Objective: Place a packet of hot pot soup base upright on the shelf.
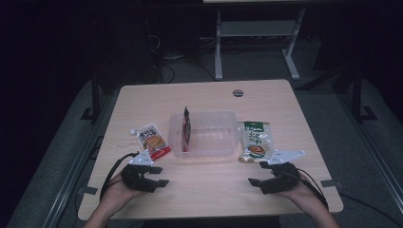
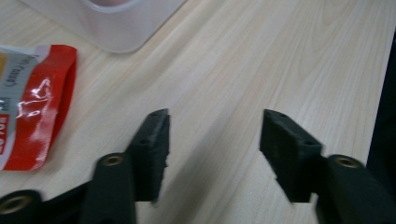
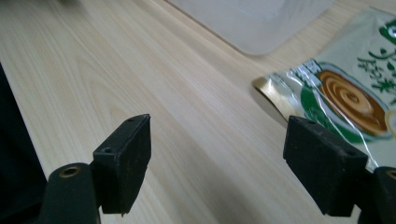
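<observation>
A tub sits mid-tabletop, with one packet standing on edge inside at its left end. A second packet lies flat left of the tub, a third packet flat just right of it. Both lie nearer the front edge than the back.

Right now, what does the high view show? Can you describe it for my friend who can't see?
A person holds the left gripper and right gripper, both open and empty, low over a light wooden table. Beyond them sits a clear plastic tub with a dark red packet standing inside, a red-edged snack packet to its left and a green packet to its right.
</observation>
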The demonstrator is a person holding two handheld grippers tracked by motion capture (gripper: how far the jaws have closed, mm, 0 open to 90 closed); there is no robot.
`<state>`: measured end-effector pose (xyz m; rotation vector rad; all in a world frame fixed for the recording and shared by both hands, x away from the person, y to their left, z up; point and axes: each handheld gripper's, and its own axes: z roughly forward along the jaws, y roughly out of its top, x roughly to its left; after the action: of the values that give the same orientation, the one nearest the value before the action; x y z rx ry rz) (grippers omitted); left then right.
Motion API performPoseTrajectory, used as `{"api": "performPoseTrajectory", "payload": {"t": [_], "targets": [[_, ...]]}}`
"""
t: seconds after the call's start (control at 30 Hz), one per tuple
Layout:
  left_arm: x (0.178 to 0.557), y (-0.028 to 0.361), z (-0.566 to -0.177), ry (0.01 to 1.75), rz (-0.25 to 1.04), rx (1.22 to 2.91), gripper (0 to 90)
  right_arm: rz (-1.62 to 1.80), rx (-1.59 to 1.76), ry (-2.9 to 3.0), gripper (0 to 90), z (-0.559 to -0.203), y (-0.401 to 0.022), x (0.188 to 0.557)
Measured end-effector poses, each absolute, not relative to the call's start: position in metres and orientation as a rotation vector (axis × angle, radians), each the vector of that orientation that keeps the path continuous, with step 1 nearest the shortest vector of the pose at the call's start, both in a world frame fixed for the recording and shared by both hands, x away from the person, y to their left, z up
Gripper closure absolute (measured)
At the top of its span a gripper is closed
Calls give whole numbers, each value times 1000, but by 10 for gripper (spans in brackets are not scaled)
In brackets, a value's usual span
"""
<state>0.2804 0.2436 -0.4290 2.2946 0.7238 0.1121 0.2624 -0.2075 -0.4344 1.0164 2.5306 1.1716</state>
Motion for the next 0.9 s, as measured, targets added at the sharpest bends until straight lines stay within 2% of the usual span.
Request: {"api": "performPoseTrajectory", "payload": {"t": [0.1,0.27,0.9], "targets": [[283,247,-423,739,129,2280,694,1174,1027,2525,228,-436,-212,259],[295,253,-417,817,145,2257,895,1177,1028,2518,228,-436,-212,260],[358,259,-410,962,356,2216,898,1142,1048,2539,228,-442,-213,262]]}}
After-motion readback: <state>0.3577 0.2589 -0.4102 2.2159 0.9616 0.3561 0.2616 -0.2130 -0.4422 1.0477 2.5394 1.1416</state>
